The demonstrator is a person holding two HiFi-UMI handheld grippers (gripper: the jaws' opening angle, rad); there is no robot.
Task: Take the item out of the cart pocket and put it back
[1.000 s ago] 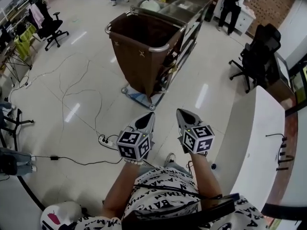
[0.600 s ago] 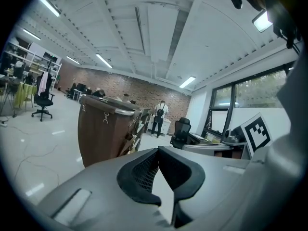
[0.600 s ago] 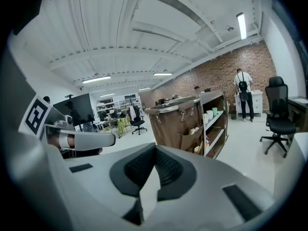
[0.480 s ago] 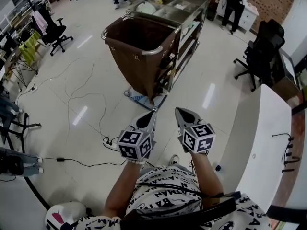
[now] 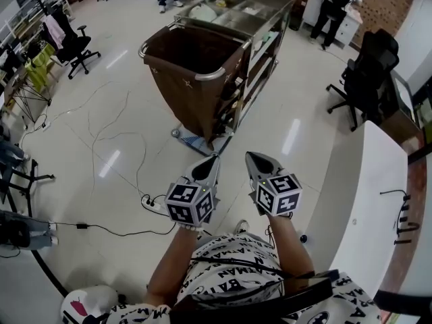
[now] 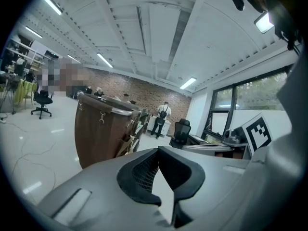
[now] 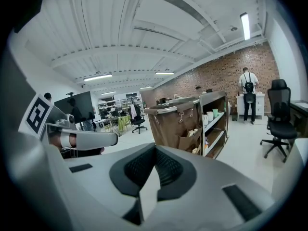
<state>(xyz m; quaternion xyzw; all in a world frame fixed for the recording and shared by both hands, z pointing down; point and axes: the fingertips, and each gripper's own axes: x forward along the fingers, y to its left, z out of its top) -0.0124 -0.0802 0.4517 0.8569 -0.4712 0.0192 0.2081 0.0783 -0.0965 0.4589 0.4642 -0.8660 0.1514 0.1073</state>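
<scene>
The cart (image 5: 210,75) stands ahead on the floor, with a brown bag (image 5: 182,86) at its near end and open shelves behind. Side pockets (image 7: 190,141) hang on the bag beside the shelves, with small items in them that are too small to name. My left gripper (image 5: 214,158) and right gripper (image 5: 248,155) are held side by side at waist height, pointing toward the cart and well short of it. Both are shut with nothing between their jaws. The left gripper view shows the left gripper (image 6: 158,150) aimed at the bag, and the right gripper (image 7: 155,147) points at the pocket side.
Cables and a power strip (image 5: 152,203) lie on the floor at left. A white counter (image 5: 364,201) runs along the right, with a black office chair (image 5: 364,79) beyond it. A person (image 5: 334,5) stands at a cabinet behind the cart. More chairs and racks line the left wall.
Both grippers have edged forward toward the cart along with the person, and the cart sits slightly further left in the head view. Both stay shut.
</scene>
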